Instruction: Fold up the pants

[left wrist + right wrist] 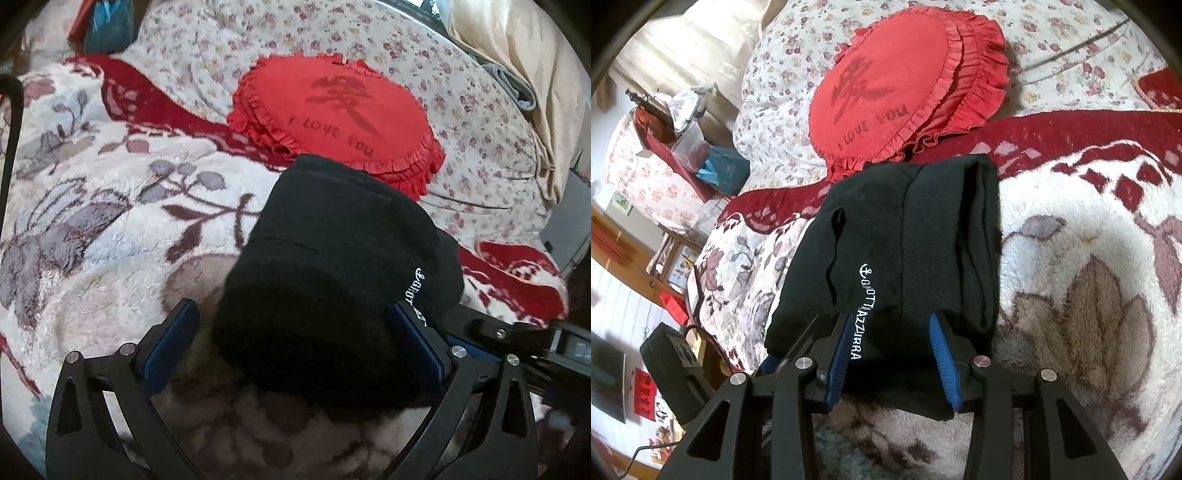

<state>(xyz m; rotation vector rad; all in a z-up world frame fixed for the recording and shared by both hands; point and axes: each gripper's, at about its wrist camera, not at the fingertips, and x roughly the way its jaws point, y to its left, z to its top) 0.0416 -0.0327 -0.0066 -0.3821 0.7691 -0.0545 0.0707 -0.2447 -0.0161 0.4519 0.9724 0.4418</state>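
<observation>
Fleecy white bedding with grey leaves and a dark red border, the blanket (1089,258), covers the bed, and a red ruffled cushion (901,92) rests on a flowered quilt (192,51) beyond it. On the blanket, just short of the cushion, lie the black pants (908,236), already gathered into a compact, layered bundle with white lettering (862,314) running along one panel.

Judging from the stacked edges on the bundle's right side in the right wrist view, most of the folding looks done; what seems left is perhaps one last fold or simply squaring and pressing the pile flat, since the near edge appears lumpy and not quite even.

Each tool stands at the near end of the bundle. In its own view the left gripper (306,339) is spread wide, its blue pads (173,343) on either side of the dark cloth; the fabric fills the gap, but this close and dark I cannot be sure whether it is gripped or merely straddled. In the right wrist view the right gripper (890,354) is parted about halfway, with the lettered edge of the pants lying between its pads (942,354) and touching at least the left one; it does not look clamped.
</observation>
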